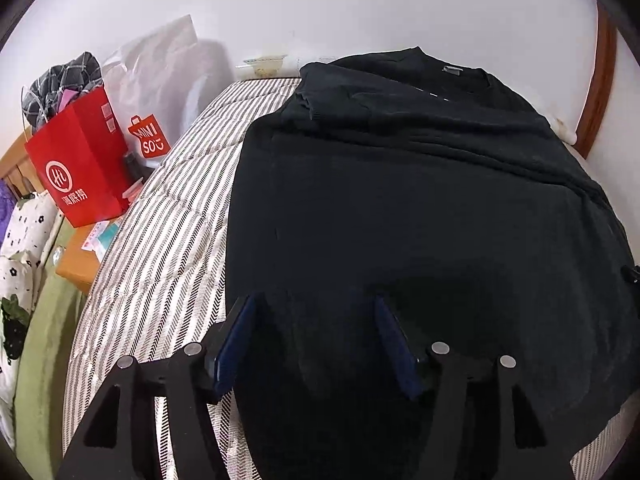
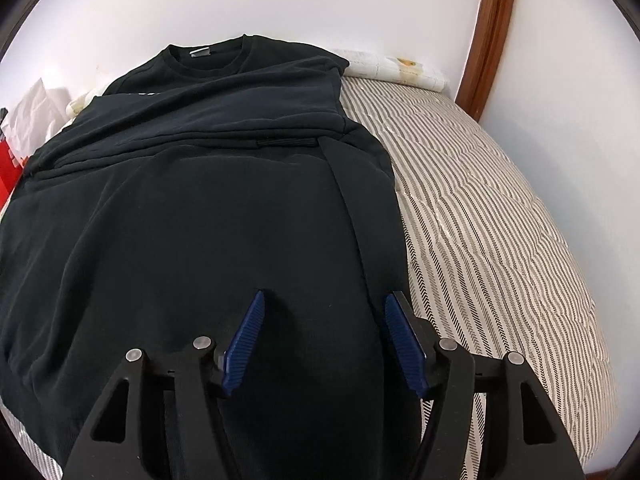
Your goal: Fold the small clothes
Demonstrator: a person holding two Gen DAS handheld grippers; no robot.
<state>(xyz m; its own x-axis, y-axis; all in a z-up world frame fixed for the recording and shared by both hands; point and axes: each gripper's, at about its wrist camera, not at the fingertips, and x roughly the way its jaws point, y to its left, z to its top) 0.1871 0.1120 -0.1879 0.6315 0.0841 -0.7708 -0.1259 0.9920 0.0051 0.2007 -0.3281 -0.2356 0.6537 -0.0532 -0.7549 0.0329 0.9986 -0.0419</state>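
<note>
Beside the bed [image 1: 160, 248], a red bag [image 1: 80, 168] holds checked fabric [image 1: 64, 84].

Left gripper [image 1: 316, 304], right gripper [image 2: 324, 300]: agape.

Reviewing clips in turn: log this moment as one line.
scene: black T-shirt sleeves folded in, flat on striped mattress | left gripper open over hem | right gripper open over hem
</note>
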